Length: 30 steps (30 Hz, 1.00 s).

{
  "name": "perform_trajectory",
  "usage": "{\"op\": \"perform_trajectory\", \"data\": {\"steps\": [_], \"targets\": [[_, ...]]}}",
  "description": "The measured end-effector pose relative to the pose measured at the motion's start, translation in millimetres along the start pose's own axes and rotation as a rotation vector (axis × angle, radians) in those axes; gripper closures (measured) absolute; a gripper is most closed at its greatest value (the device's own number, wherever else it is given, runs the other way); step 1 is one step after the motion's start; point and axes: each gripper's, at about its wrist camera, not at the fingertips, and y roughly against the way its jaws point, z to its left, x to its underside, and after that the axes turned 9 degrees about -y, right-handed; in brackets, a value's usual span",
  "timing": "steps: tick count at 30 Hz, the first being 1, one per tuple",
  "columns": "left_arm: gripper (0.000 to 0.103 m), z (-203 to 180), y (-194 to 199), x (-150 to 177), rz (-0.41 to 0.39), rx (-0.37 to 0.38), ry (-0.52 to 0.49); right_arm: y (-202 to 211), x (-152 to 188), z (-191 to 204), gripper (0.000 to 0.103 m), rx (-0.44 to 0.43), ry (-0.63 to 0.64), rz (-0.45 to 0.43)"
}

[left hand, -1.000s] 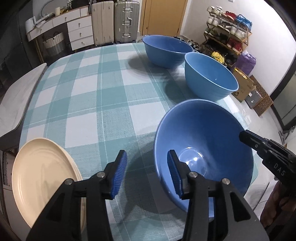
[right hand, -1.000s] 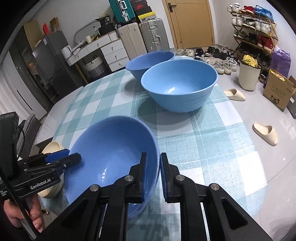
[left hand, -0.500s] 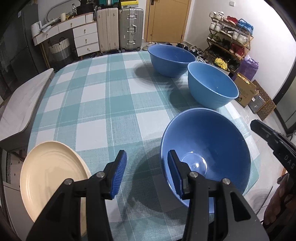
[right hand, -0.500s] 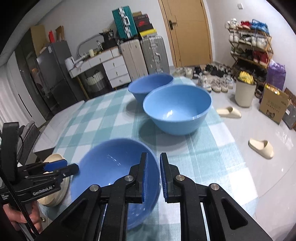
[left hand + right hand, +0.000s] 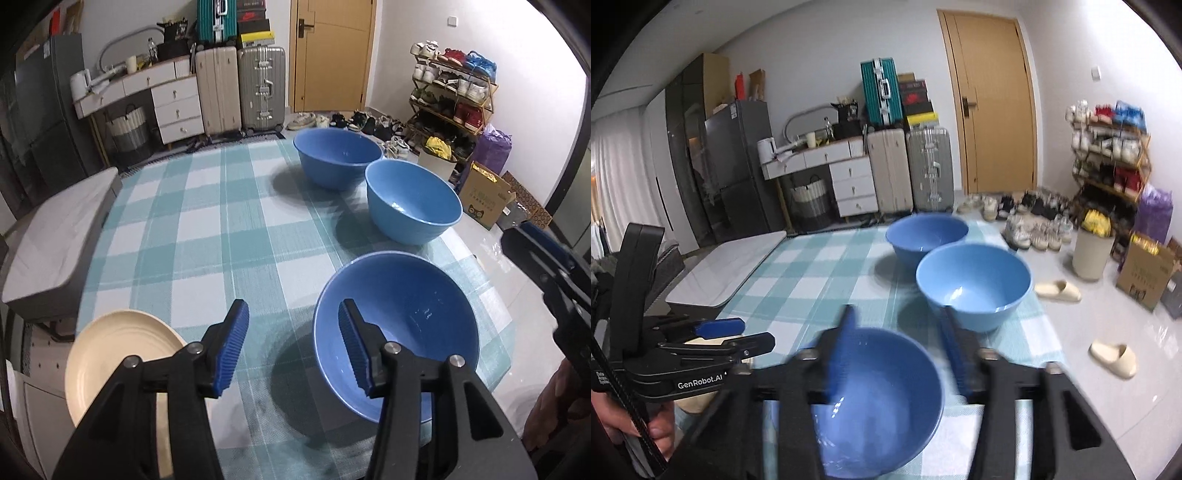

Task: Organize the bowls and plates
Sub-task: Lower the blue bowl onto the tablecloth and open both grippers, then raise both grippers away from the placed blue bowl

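Three blue bowls stand in a row down the right side of the checked table (image 5: 207, 236): far bowl (image 5: 338, 155), middle bowl (image 5: 413, 203), near bowl (image 5: 399, 332). The near bowl (image 5: 871, 398) sits upright on the cloth. My right gripper (image 5: 899, 343) hovers above its rim, blurred, its jaws opening with nothing pressed between them. My left gripper (image 5: 293, 347) hangs just left of that bowl, jaws opening and empty. A cream plate (image 5: 122, 365) lies at the table's near left edge, beside the left gripper.
A grey-white board (image 5: 55, 240) adjoins the table's left edge. Beyond the far edge stand suitcases (image 5: 260, 92) and drawers. Right of the table, the floor holds a shoe rack (image 5: 450, 107), a cardboard box (image 5: 484, 199) and slippers (image 5: 1113, 356).
The right gripper let go of the near bowl's rim, opened wide and rose. The bowl went from tilted to flat on the cloth. The left gripper rose and widened a little.
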Motion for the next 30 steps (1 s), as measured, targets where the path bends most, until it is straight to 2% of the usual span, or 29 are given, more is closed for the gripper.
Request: {"op": "perform_trajectory", "data": {"steps": [2,9,11,12,13,16,21,23,24,27,30], "targets": [[0.047,-1.0,4.4,-3.3,-0.020,-0.005,-0.004,8.4,-1.9,4.6,0.035,0.008,0.027,-0.048],[0.046,-6.0,11.9,-16.6,-0.058,-0.005,-0.029,24.6,-16.2,10.7,0.018,-0.005,0.069,-0.110],[0.034,-7.6,14.2,-21.2,-0.071,-0.010,-0.036,27.4,-20.1,10.1,0.016,-0.007,0.068,-0.117],[0.021,-8.2,16.0,-22.6,-0.083,-0.015,-0.038,27.6,-21.7,9.0,0.016,-0.009,0.067,-0.117],[0.014,-9.1,18.7,-24.5,-0.106,-0.025,-0.041,27.7,-23.1,8.1,0.015,-0.010,0.065,-0.117],[0.010,-12.7,24.7,-31.6,-0.156,-0.056,-0.065,24.4,-26.7,6.4,0.014,-0.019,0.060,-0.107],[0.002,-15.5,21.1,-49.6,-0.179,-0.067,-0.096,16.8,-35.3,-1.4,0.011,-0.026,0.040,-0.087],[0.001,-15.7,18.1,-55.6,-0.202,-0.062,-0.114,14.6,-38.9,-6.7,0.002,-0.011,0.034,-0.093],[0.000,-16.3,16.1,-58.6,-0.201,-0.061,-0.124,12.7,-41.1,-7.6,0.002,-0.001,0.032,-0.099],[0.000,-14.9,3.0,-71.7,-0.157,-0.018,-0.135,9.2,-49.9,-14.8,0.001,0.013,0.031,-0.117],[0.000,-8.3,-14.2,-85.4,-0.094,0.081,-0.097,1.9,-58.8,-22.6,0.001,0.030,0.032,-0.114]]}}
